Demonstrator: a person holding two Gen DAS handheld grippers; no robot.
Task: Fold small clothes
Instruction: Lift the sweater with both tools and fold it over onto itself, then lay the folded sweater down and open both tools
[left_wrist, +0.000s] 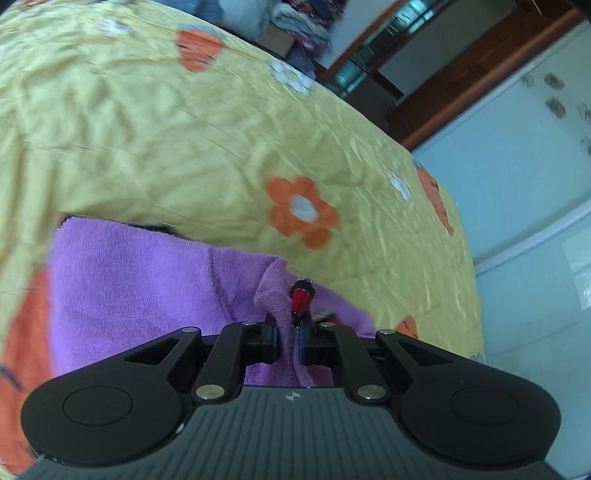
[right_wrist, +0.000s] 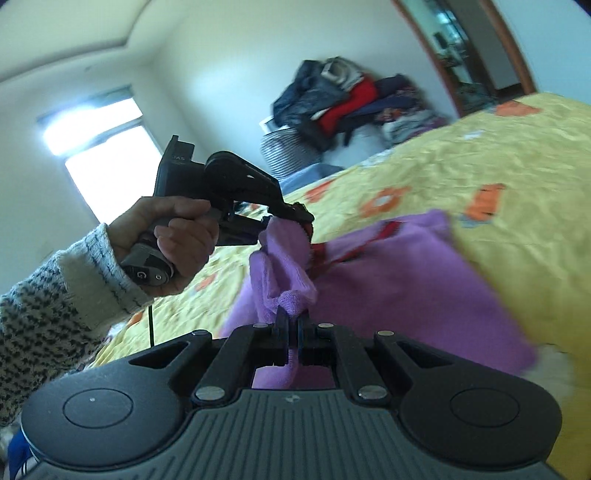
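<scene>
Bed (left_wrist: 184, 147) under a yellow flowered cover, filling most of both views. Purple garment (right_wrist: 406, 280) partly lifted off it, one end trailing on the cover. My left hand-held gripper (left_wrist: 290, 341) nearly closed, pinching a purple fold beside a red-and-black trim piece (left_wrist: 303, 295). My right hand-held gripper (right_wrist: 291, 341) clamped tight on another purple fold. Left hand (right_wrist: 177, 236) gripping its handle.
</scene>
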